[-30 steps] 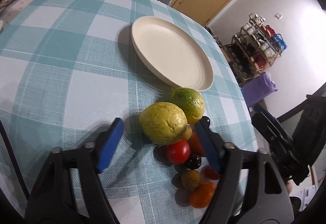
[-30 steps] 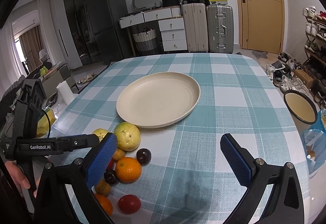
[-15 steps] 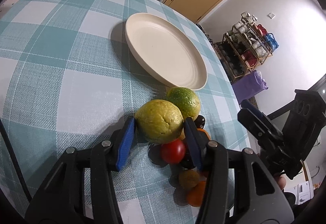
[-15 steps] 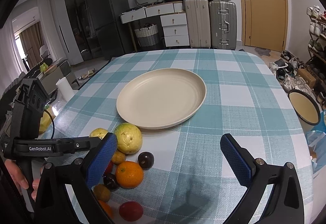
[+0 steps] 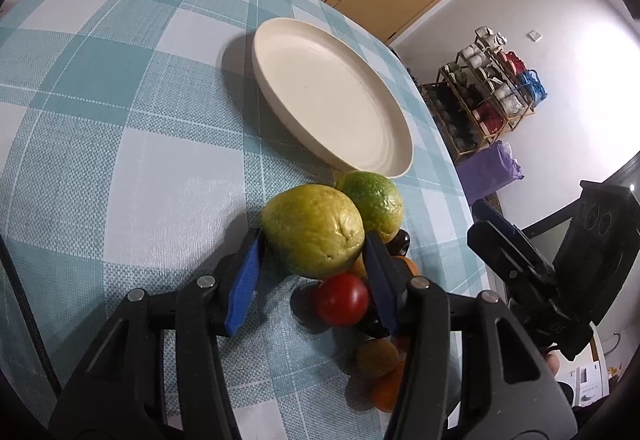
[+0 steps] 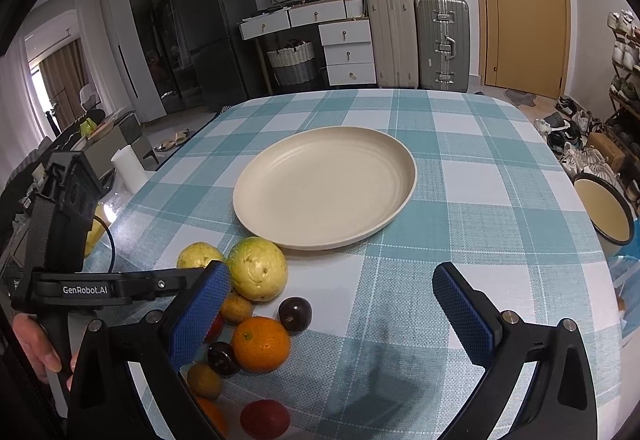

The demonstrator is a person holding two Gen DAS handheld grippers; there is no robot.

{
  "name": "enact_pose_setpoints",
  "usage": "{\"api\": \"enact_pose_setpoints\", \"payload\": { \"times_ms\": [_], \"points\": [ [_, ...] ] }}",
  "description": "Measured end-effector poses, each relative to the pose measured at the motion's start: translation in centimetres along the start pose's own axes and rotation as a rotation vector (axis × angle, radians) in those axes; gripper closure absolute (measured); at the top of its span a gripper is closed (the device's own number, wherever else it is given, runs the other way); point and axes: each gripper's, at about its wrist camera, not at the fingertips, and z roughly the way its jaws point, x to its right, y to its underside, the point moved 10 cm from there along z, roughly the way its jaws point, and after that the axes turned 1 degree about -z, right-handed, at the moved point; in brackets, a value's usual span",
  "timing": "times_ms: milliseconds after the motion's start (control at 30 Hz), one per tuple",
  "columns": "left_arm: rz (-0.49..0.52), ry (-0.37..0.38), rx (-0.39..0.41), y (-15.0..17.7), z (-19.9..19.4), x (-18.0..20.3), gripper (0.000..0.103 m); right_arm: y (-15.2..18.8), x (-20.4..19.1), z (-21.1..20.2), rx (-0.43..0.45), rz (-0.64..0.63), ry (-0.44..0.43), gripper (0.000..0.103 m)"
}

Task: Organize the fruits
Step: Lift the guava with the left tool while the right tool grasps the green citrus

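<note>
Left wrist view: left hand-held gripper (image 5: pixel 314 264), blue pads pinching the large yellow-green rough-skinned guava (image 5: pixel 314 230) from both sides, at the near edge of the fruit pile on the teal-and-white checked desk (image 5: pixel 120 120). Just behind and touching it, a second green-yellow round guava (image 5: pixel 376 200). Below the pinched fruit, a small red tomato (image 5: pixel 342 299). Beyond the pile, close to the second guava, a round cream shallow plate (image 5: pixel 332 100), nothing on it.

Right wrist view: right hand-held gripper (image 6: pixel 332 314), blue pads spread wide, holding nothing, above the desk (image 6: pixel 500 200) beside the pile. Same plate (image 6: pixel 324 184) ahead at centre. Near the left pad, a round orange (image 6: pixel 261 343), a dark purple plum (image 6: pixel 295 314), another red fruit (image 6: pixel 265 418) at the lower edge. Left hand-held gripper (image 6: pixel 200 272) entering from the left, at the pinched guava (image 6: pixel 198 257).
</note>
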Motion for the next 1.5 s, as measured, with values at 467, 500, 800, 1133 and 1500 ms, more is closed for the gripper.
{"api": "enact_pose_setpoints", "payload": {
  "times_ms": [467,500,800,1133,1500],
  "points": [
    [0.015,0.015,0.046,-0.6,-1.9,-0.2,0.056,-0.1,-0.7,0.9,-0.025,0.012,-0.049,0.0],
    [0.014,0.014,0.052,-0.7,-2.1,-0.3,0.056,-0.1,-1.0,1.1,-0.031,0.015,-0.064,0.0],
    [0.002,0.006,0.105,-1.5,-5.3,-1.5,0.056,-0.2,-3.6,3.3,-0.091,0.051,-0.202,0.0],
    [-0.009,0.007,0.119,-1.5,-7.0,-2.1,0.056,0.6,-4.9,5.9,-0.179,0.073,-0.236,0.007],
    [-0.005,0.002,0.117,-1.7,-7.0,-2.0,0.056,1.5,-4.9,7.7,-0.251,0.1,-0.254,0.053]
  ]
}}
